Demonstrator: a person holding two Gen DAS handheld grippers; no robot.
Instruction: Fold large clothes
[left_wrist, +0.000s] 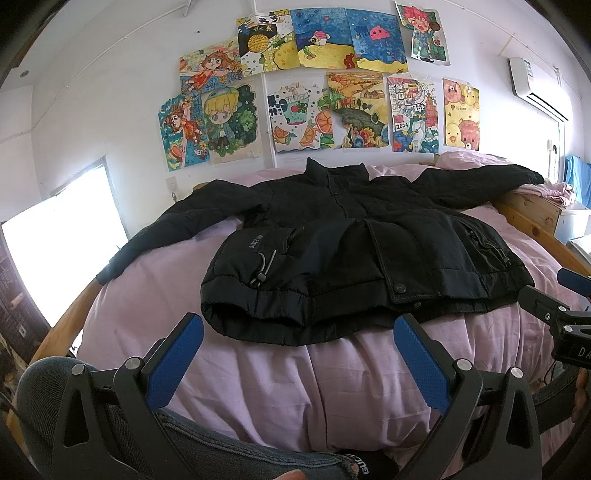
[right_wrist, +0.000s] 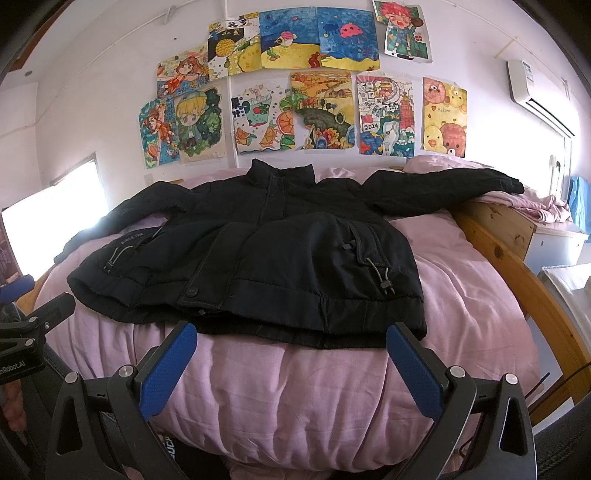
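Note:
A black padded jacket (left_wrist: 351, 251) (right_wrist: 258, 258) lies spread face up on a pink quilt (left_wrist: 295, 387) (right_wrist: 295, 387), collar toward the wall, both sleeves stretched out sideways. My left gripper (left_wrist: 298, 332) is open, held above the quilt just short of the jacket's hem, nothing between its blue pads (left_wrist: 173, 365). My right gripper (right_wrist: 291, 339) is open too, level with the hem's right half, empty. Each gripper's body shows at the edge of the other view.
The bed has a wooden frame (right_wrist: 517, 266) along its right side. Drawings (left_wrist: 314, 85) cover the white wall behind. A bright window (left_wrist: 62, 236) is on the left, an air conditioner (left_wrist: 535, 85) top right. A person's denim-clad leg (left_wrist: 221, 446) is below the left gripper.

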